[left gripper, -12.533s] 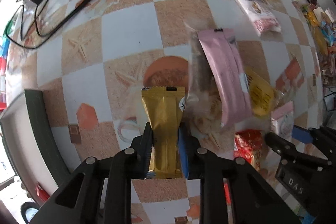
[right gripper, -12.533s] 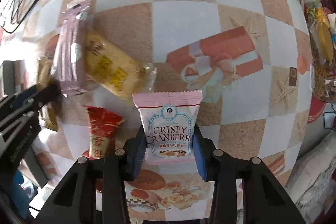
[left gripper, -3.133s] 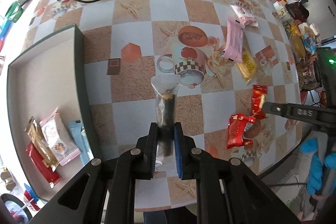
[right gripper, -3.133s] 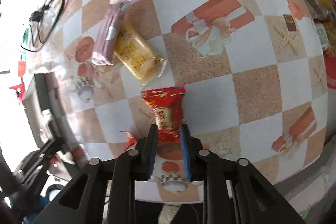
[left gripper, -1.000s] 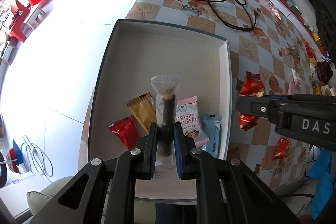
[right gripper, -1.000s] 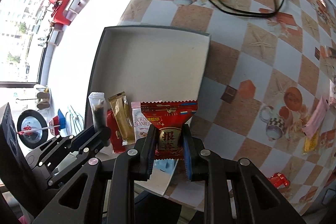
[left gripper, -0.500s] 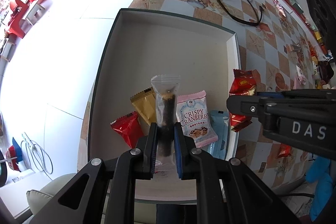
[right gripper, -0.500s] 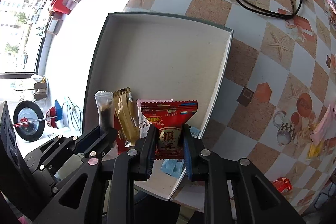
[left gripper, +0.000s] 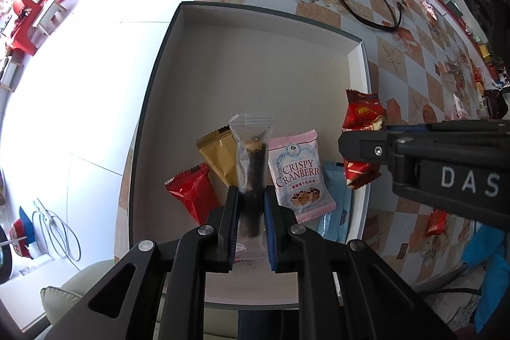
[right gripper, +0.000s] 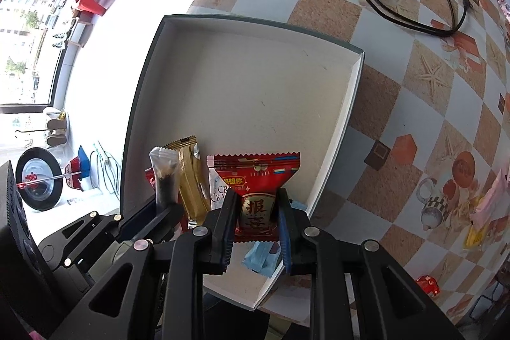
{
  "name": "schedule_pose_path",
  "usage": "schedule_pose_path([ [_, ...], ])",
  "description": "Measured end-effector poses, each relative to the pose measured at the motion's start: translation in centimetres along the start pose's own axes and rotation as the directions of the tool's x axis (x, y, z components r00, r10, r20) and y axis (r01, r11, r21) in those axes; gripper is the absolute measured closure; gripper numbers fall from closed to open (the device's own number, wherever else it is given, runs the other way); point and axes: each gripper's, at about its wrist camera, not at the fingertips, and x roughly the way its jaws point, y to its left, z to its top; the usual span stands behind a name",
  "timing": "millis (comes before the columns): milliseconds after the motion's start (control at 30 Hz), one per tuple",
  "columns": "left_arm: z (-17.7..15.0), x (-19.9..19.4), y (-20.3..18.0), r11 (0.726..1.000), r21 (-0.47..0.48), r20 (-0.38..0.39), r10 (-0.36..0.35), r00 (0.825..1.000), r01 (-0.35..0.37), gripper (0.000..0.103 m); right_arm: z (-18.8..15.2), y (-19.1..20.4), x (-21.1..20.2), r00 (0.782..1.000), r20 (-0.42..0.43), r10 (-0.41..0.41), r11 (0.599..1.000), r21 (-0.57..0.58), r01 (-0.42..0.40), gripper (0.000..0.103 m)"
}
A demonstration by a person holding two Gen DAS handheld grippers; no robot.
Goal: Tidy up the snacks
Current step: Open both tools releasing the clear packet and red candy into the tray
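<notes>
Right gripper (right gripper: 256, 212) has sunk toward the box (right gripper: 344, 129) (jaws clamped) — pointing steeply down.

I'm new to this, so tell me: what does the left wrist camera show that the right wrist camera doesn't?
Only the left view shows the Crispy Cranberry packet in full and the red packet lying flat. Only the right view shows the printed face of the red snack in the right claw. Both show the box, the gold packet and the clear-wrapped dark snack.

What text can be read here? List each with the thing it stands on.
"CRISPY CRANBERRY" on the pink packet, last letter cut off.
"DAS" on the right gripper body.
"报喜" on the red packet held in the right jaws.
Small print on both packets: too small to read.
</notes>
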Motion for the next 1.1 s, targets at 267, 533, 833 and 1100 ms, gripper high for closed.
schedule_pose_path([
  [267,-0.3,-0.1,0.0,0.999,-0.006,-0.006,0.053,0.999,-0.053,0.050,-0.1,-0.2,0.5,1.000,-0.025,0.016,1.000,0.004,-0.016,0.077],
  [533,-0.4,-0.8,-0.1,0.997,-0.012,0.016,0.077,0.997,-0.077,0.026,-0.5,-0.8,-0.5,1.000,0.012,0.014,1.000,0.019,-0.014,0.011],
  [833,-0.5,-1.0,-2.0,0.995,0.026,0.018,0.094,0.995,-0.095,0.025,-1.6,-3.6,-1.4,0.999,0.031,0.014,0.997,0.075,-0.016,0.011],
  [1100,-0.4,-1.3,-4.7,0.991,0.087,0.016,0.098,0.995,-0.099,0.024,-3.3,-6.8,-2.4,0.999,0.051,0.015,0.990,0.139,-0.022,0.011],
])
